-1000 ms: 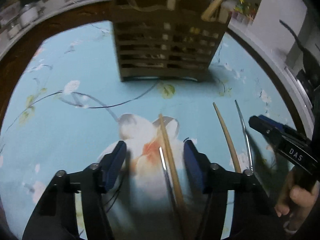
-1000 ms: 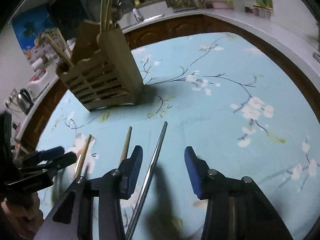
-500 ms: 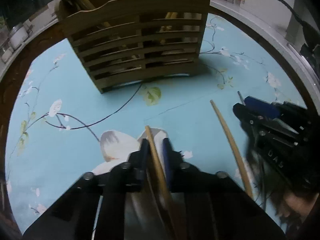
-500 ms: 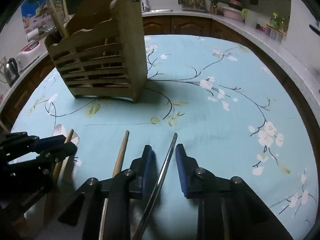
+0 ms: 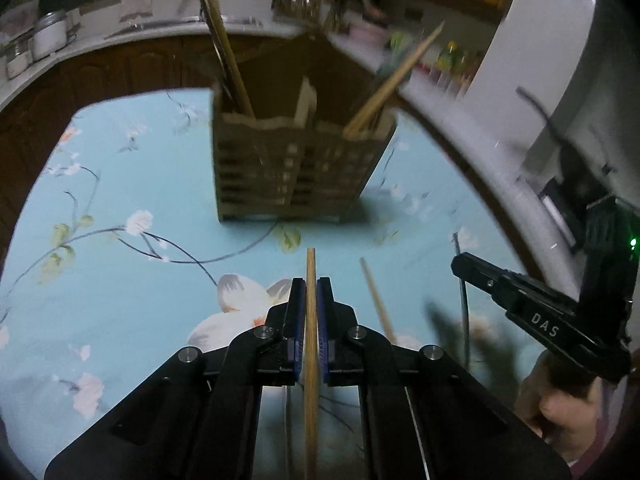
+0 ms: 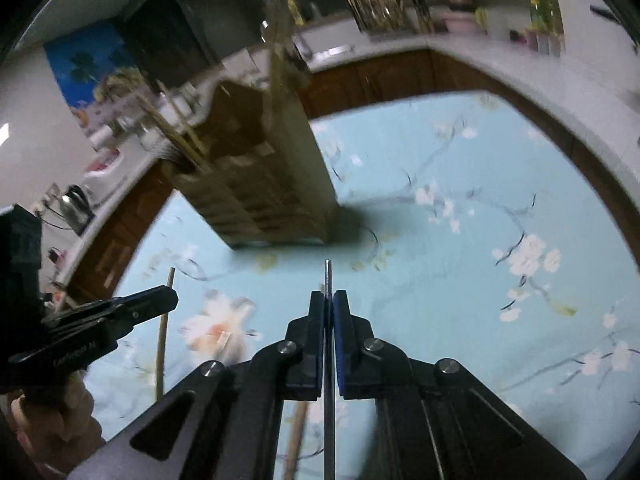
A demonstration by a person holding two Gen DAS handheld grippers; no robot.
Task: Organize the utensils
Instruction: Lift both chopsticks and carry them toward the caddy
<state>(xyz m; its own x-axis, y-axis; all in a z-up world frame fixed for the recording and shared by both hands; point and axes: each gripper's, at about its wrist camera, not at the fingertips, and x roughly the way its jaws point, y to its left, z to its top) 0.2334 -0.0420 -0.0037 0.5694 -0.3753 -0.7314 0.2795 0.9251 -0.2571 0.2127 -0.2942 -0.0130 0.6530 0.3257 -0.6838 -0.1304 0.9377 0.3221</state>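
So you are pinching a tan wooden chopstick (image 5: 310, 344) in the left claw (image 5: 311, 308) and a thin grey metal chopstick (image 6: 329, 344) in the right claw (image 6: 329, 320), both aiming lengthwise at the slatted wooden holder (image 5: 296, 168) on the counter (image 5: 140, 280) ahead for upright dropping.

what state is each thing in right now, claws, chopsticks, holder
left claw: shut on wooden chopstick
right claw: shut on metal chopstick
second wooden chopstick: lying on the tablecloth, not gripped
utensil holder: upright, chopsticks already leaning in its left and right compartments
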